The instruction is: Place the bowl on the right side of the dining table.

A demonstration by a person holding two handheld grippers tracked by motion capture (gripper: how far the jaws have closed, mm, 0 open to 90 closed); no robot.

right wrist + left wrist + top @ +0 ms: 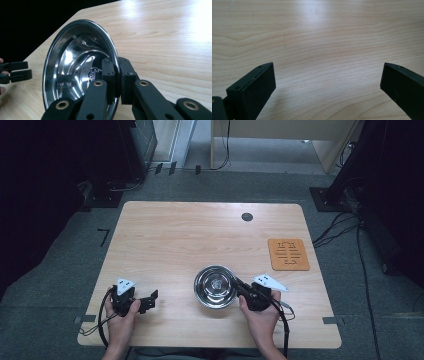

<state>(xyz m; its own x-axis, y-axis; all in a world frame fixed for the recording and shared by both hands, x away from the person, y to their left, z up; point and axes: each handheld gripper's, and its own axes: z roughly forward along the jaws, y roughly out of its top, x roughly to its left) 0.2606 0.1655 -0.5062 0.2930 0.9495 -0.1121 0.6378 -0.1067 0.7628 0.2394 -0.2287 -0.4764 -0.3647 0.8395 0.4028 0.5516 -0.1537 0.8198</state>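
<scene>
— High view: where's the shiny bowl (215, 286)?
— Near middle of the table (190, 235), pinched at its right rim by the right gripper (242, 289).
— And the left gripper (150, 300)?
— Wide open, holding nothing, far left of bowl.

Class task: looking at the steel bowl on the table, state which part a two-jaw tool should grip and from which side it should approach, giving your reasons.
Grip the thin rim of the steel bowl, one jaw inside and one outside, as the right tool does now. Its wall is too wide and curved to span. Approaching from the bowl's right, nearest that hand, seems best; the left tool stands open, apart from it.
</scene>
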